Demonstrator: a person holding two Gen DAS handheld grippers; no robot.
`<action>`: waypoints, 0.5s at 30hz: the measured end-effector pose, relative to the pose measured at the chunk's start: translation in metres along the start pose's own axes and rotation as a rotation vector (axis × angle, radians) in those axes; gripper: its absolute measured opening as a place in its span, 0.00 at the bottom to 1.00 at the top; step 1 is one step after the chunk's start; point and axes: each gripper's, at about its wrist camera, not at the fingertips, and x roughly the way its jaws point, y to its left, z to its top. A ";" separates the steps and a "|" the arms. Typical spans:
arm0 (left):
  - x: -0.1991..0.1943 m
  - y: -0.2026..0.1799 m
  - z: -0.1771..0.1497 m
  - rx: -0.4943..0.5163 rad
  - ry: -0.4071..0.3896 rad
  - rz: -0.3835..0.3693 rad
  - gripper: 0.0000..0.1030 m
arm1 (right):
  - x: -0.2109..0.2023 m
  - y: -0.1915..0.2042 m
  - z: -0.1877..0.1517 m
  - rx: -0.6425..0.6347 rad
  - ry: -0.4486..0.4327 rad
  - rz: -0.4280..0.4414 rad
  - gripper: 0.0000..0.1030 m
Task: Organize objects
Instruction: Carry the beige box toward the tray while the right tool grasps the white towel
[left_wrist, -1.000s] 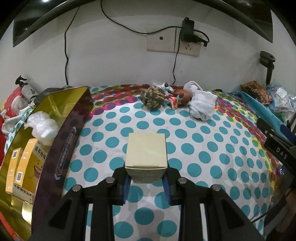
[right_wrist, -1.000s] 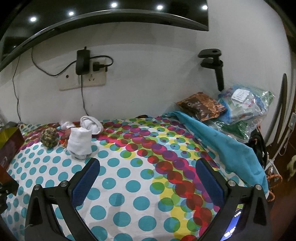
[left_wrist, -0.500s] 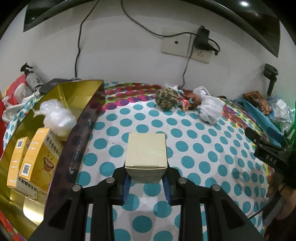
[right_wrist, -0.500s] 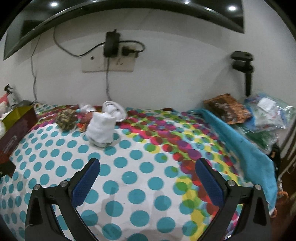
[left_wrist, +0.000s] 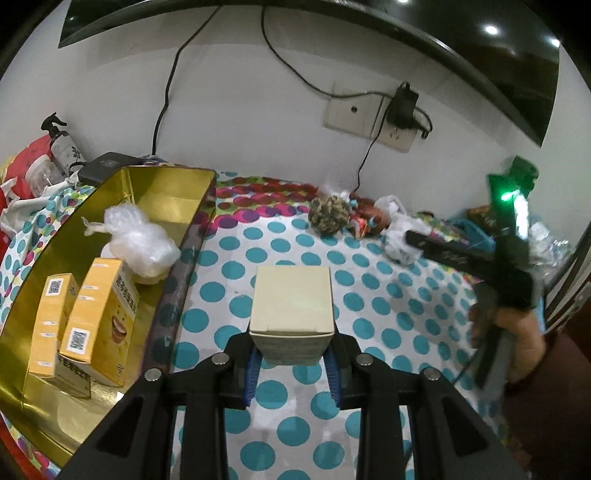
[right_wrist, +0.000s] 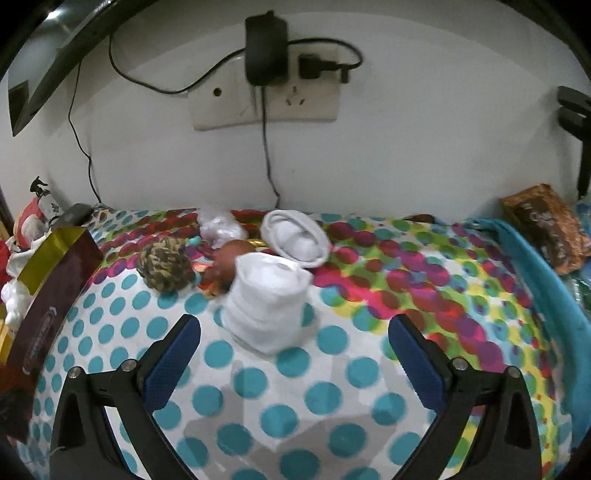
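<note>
Meanwhile, the left gripper (left_wrist: 291, 365) stays clenched on a cream carton (left_wrist: 291, 314), carried above the dotted cloth (left_wrist: 369, 295) just beside the gold box (left_wrist: 173, 177), where yellow cartons (left_wrist: 99, 314) and a plastic bag (left_wrist: 136, 240) already sit. The right gripper (right_wrist: 291, 354), its jaws wide with a slight closing just begun and nothing between them, nears a rolled white sock (right_wrist: 266, 302) beside a rope ball (right_wrist: 166, 267). Likely risks: the carton clipping the box's wall on its way in, or the soft sock squashing and slipping out of a shallow pinch.
</note>
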 end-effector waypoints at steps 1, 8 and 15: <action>-0.003 0.002 0.002 -0.003 -0.004 0.000 0.29 | 0.004 0.004 0.001 0.003 0.007 0.002 0.94; -0.022 0.009 0.009 -0.004 -0.030 0.019 0.29 | 0.025 0.016 0.003 0.017 0.048 0.041 0.73; -0.031 0.017 0.009 -0.012 -0.036 0.054 0.29 | 0.032 0.017 0.002 0.038 0.052 0.049 0.44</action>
